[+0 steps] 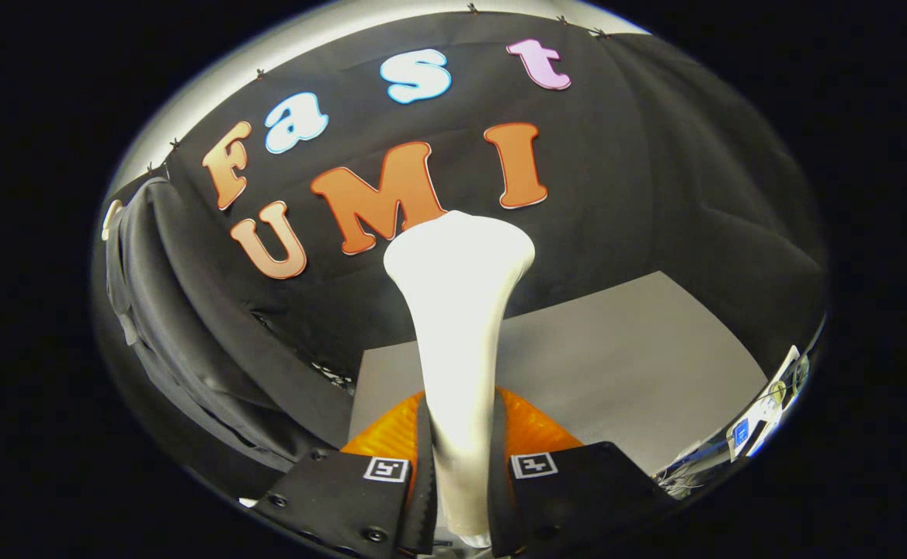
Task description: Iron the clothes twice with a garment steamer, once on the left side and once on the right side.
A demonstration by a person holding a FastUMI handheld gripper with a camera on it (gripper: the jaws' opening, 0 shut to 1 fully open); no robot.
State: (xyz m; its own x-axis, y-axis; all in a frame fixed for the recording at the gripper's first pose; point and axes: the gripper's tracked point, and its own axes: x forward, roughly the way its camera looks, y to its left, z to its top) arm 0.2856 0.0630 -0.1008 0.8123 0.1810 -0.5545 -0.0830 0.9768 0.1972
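Nearest the camera, the gripper (460,473) is closed on the handle of the garment steamer (457,310), both fingers (345,497) pressing against its narrow white neck from either side (each finger carries a small square marker on its upper face). The steamer stands up between the fingers and rises away from them, its slim stem widening into a broad, rounded white head that tilts slightly to the left at the top. Just behind the fingers, on both sides of the stem, a ribbed orange part (531,427) shows, close against the steamer's base; whether it belongs to the steamer or to the gripper cannot be told. Beyond the fingers lies a flat grey table surface (640,349), bare where it is visible, reaching back to the booth's black cloth wall (655,171), which hangs in soft folds behind the steamer's head. Off to the left, well apart from the steamer, a dark garment (166,295) hangs on a pale hanger (110,219) against the cloth, its collar near the top. Far to the right, past the table's edge, some small white and blue items (764,407) sit, too small to identify.
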